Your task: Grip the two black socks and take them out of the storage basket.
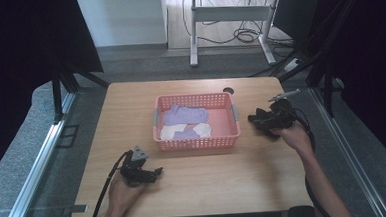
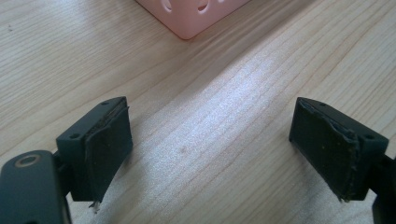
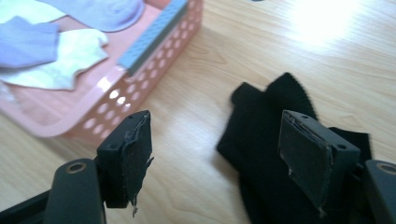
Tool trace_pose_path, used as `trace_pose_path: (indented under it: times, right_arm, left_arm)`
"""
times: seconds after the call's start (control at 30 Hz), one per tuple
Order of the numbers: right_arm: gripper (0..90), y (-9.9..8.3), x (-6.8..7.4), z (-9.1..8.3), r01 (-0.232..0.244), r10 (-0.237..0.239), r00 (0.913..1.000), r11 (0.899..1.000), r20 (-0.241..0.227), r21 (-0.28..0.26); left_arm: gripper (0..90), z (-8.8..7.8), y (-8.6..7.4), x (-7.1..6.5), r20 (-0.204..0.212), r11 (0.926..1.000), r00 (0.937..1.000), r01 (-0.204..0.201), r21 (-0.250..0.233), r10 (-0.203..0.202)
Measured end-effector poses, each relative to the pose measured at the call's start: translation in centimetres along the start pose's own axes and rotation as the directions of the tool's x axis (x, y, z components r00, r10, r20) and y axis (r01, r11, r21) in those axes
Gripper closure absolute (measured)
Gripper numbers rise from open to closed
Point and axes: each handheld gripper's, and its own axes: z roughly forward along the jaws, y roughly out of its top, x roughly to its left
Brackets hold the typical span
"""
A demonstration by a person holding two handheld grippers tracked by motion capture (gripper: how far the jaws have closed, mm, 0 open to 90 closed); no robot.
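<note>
Cut off and occluded bits:
Pink perforated plastic basket (image 2: 190, 14) cropped to one corner; black knit sock (image 3: 266, 140) partly behind right jaw.

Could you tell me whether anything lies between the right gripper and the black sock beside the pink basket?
Nothing visible does. The right gripper hangs with its jaws open directly over the black sock, which lies on the bare table just outside the pink basket; only wood shows between the jaws and the fabric.
</note>
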Motion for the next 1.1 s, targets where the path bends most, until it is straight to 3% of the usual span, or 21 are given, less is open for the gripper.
trace_pose_path:
  times: [0.4,0.67,0.87,1.1]
  right_arm:
    - [24.2,-2.7,3.4,1.2,0.058,-0.057,0.9967,0.998,-0.059,0.02]
    - [20.4,-5.6,5.7,3.6,0.067,-0.063,0.9919,0.997,-0.111,0.033]
    - [11.2,-7.4,6.9,6.0,0.119,-0.112,0.9898,0.99,-0.087,0.078]
    - [9.7,-8.2,7.0,6.1,0.108,-0.106,0.9914,0.994,-0.077,0.021]
  left_arm:
    - [12.9,0.0,0.0,0.0,-0.001,1.0,1.0,0.001,0.002,-0.001]
    - [12.9,0.0,0.0,0.0,-0.001,1.0,1.0,0.001,0.001,-0.001]
    - [12.8,0.0,0.0,-0.1,-0.001,1.0,1.0,0.003,-0.001,-0.003]
    - [12.8,0.0,0.0,0.0,0.002,1.0,1.0,-0.002,0.001,0.002]
